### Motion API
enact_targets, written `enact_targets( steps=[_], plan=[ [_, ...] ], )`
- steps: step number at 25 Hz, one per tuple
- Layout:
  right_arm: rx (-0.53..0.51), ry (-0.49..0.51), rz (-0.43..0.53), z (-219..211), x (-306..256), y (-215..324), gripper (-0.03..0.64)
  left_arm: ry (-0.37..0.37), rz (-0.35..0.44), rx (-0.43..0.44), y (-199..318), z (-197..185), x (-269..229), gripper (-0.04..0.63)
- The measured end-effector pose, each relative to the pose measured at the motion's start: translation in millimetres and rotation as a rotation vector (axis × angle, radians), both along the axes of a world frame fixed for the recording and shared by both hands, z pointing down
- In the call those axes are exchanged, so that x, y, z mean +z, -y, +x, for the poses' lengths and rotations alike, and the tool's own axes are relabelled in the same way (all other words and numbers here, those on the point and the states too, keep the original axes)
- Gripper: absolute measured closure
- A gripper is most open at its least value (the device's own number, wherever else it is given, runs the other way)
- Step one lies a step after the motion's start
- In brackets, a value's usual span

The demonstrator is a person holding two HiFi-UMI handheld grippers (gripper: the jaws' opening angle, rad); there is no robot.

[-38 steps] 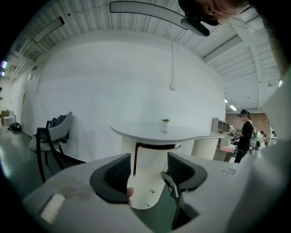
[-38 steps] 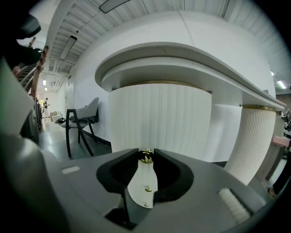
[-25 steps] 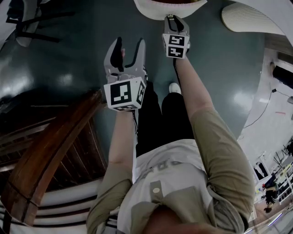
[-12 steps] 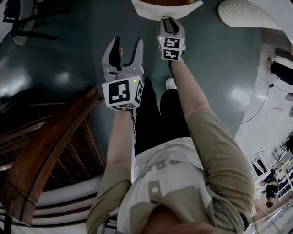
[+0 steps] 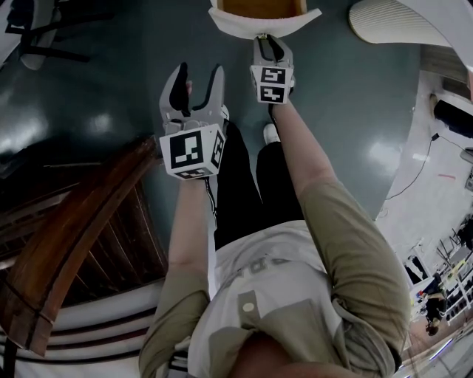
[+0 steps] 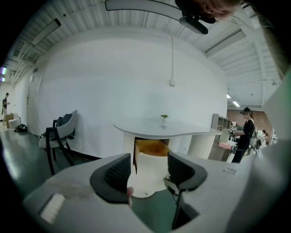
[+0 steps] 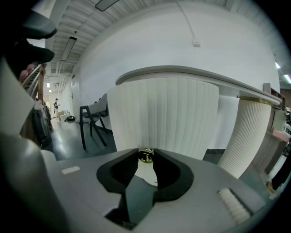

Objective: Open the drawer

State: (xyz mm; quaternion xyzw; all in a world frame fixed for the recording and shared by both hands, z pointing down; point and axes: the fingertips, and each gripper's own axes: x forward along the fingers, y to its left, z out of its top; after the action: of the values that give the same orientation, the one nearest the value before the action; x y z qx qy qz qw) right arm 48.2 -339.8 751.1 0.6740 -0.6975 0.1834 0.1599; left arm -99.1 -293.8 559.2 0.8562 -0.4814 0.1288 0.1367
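Drawer (image 5: 264, 21): open, wood interior. Right gripper (image 5: 265, 40): at its white front. Left gripper (image 5: 197, 77): jaws apart, above floor (image 5: 89, 103).

We are in a big open hall, something like a studio or showroom. We see a high ribbed white ceiling (image 6: 132, 18) with strip lights (image 7: 69, 48), a broad bare white wall (image 6: 104, 86) and a dark glossy floor (image 5: 89, 96). A curvy white table (image 6: 168, 128) on fluted bases carries a small plant (image 6: 164, 116). A chair (image 6: 59, 136) stands near the wall, a person (image 6: 245, 136) stands far off, and a wooden railing (image 5: 81, 236) runs beside us.
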Motion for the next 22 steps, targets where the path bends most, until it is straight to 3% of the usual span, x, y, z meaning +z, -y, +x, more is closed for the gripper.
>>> enact_targets(
  steps=[22],
  plan=[
    [-0.037,0.029,-0.058,-9.9,1.4,-44.5,0.511,0.023,-0.018,-0.053,-21.0,-8.6,-4.1,0.328]
  ],
)
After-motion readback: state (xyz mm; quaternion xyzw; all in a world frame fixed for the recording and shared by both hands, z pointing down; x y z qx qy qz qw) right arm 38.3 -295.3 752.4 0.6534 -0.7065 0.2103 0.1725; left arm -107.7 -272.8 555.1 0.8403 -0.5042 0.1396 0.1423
